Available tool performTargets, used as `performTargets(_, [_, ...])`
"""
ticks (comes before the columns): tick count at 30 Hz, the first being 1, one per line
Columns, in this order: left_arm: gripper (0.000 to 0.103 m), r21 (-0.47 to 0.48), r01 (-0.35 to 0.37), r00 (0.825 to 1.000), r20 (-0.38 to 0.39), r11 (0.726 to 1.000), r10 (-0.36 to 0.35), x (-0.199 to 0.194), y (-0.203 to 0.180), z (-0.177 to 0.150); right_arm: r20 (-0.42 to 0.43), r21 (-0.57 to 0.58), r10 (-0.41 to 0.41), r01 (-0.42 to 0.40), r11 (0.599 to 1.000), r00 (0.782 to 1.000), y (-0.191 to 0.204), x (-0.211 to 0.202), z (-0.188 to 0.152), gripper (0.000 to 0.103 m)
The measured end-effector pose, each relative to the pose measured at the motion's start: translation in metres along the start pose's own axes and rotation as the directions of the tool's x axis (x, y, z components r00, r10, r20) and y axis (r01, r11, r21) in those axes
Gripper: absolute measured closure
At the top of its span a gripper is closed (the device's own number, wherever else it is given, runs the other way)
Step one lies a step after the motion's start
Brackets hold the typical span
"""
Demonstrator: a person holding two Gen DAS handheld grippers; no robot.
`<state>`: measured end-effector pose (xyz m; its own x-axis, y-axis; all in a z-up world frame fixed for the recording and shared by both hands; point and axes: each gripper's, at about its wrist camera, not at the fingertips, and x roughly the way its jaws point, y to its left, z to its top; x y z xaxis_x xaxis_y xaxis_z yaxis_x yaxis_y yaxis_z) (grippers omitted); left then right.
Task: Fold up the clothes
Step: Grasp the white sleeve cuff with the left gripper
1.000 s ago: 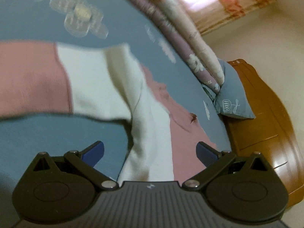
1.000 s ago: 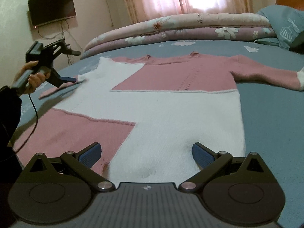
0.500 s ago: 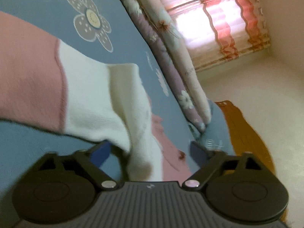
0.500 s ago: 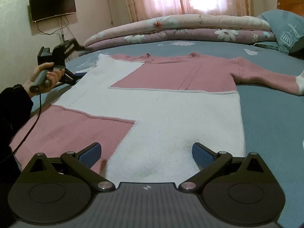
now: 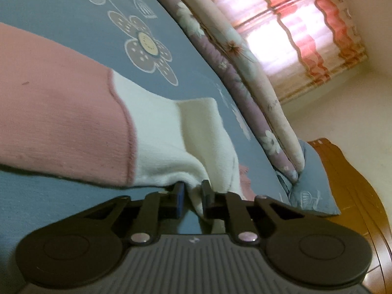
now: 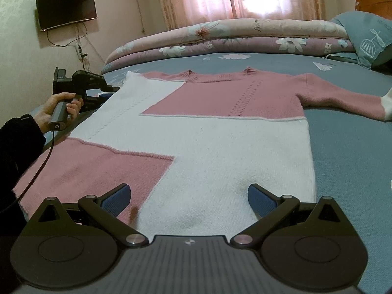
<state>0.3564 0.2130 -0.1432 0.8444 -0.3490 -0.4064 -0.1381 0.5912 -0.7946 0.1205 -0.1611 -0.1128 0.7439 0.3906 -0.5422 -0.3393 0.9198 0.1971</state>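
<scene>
A pink and white sweater (image 6: 220,142) lies flat on the blue bedsheet (image 6: 355,159), with its right sleeve stretched out. Its left sleeve (image 5: 61,122) is pink and ends in a white cuff (image 5: 166,142). My left gripper (image 5: 193,189) is low at that cuff. Its jaws are closing, and a pinch of the white cuff is pressed between the pads. In the right wrist view a hand (image 6: 61,105) holds that gripper at the sweater's left edge. My right gripper (image 6: 188,196) hovers open over the sweater's near hem, with nothing held.
A rolled floral quilt (image 6: 232,36) lies along the far side of the bed. A blue pillow (image 6: 367,36) and a wooden headboard (image 5: 355,196) are at the right. A dark screen (image 6: 66,7) hangs on the left wall. A cable trails from the left gripper.
My left gripper sank onto the white cuff and its jaws went from wide apart to pinching the cloth. The right gripper kept still and open.
</scene>
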Motion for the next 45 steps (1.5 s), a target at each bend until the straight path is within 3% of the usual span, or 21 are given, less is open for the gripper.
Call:
performTargets(6, [0.093,-0.028,-0.002,0.996,0.085,1.000,0.004,-0.016,0.001,0.005,0.003,0.007,0.001,-0.001,1.000,1.000,-0.001,-0.001,0.000,0.000])
performTargets(11, [0.093,0.004,0.021,0.993,0.118,1.000,-0.022,-0.031,-0.005,0.017,0.003,0.011,0.004,-0.004,1.000,1.000,-0.002,0.000,0.000,0.000])
performTargets(13, [0.089,-0.037,0.042,0.998,0.051,0.998,-0.041,-0.028,-0.003,0.020,0.005,0.015,0.008,-0.008,1.000,1.000,-0.003,0.000,0.000,0.000])
performTargets(16, [0.065,-0.106,0.053,0.998,-0.039,0.993,-0.058,-0.022,0.000,0.020,0.006,0.016,0.007,-0.007,1.000,1.000,-0.003,0.000,0.000,0.000])
performTargets(18, [0.044,-0.116,0.042,0.997,-0.066,0.992,-0.050,-0.017,-0.002,0.018,0.005,0.014,0.004,-0.004,1.000,1.000,-0.002,0.000,0.000,0.000])
performTargets(20, [0.040,-0.111,0.015,0.997,-0.068,0.994,-0.023,-0.012,-0.002,0.015,0.006,0.016,0.006,-0.006,1.000,1.000,-0.002,0.000,0.000,0.000])
performTargets(28, [0.043,-0.016,0.009,1.000,0.017,1.000,-0.009,0.012,-0.007,0.012,0.006,0.023,0.006,-0.007,1.000,1.000,-0.002,0.000,0.000,0.000])
performTargets(31, [0.070,0.056,-0.027,0.999,0.041,0.998,0.025,0.018,-0.011,0.008,0.003,0.018,0.000,0.000,1.000,1.000,-0.001,0.000,0.000,0.000])
performTargets(32, [0.088,0.051,-0.033,0.999,0.044,0.998,0.031,0.018,-0.008,0.007,0.002,0.017,-0.001,0.001,1.000,1.000,0.000,0.000,0.000,0.000])
performTargets(33, [0.091,0.027,-0.032,0.999,0.045,0.999,0.030,0.018,-0.003,0.007,0.002,0.017,-0.002,0.002,1.000,1.000,0.000,0.000,0.000,0.000])
performTargets(35, [0.091,-0.018,-0.009,0.998,0.058,1.000,0.010,0.012,0.003,0.008,0.004,0.022,0.000,0.000,1.000,1.000,-0.001,0.000,0.000,0.000])
performTargets(40, [0.091,-0.006,-0.020,0.989,0.149,1.000,0.021,-0.008,-0.005,0.011,0.005,0.025,-0.003,0.002,1.000,1.000,-0.001,0.001,0.000,0.000])
performTargets(45, [0.091,0.000,-0.005,0.968,0.251,1.000,0.005,-0.032,-0.006,0.024,0.006,0.027,-0.001,0.000,1.000,1.000,-0.001,0.001,0.000,0.000])
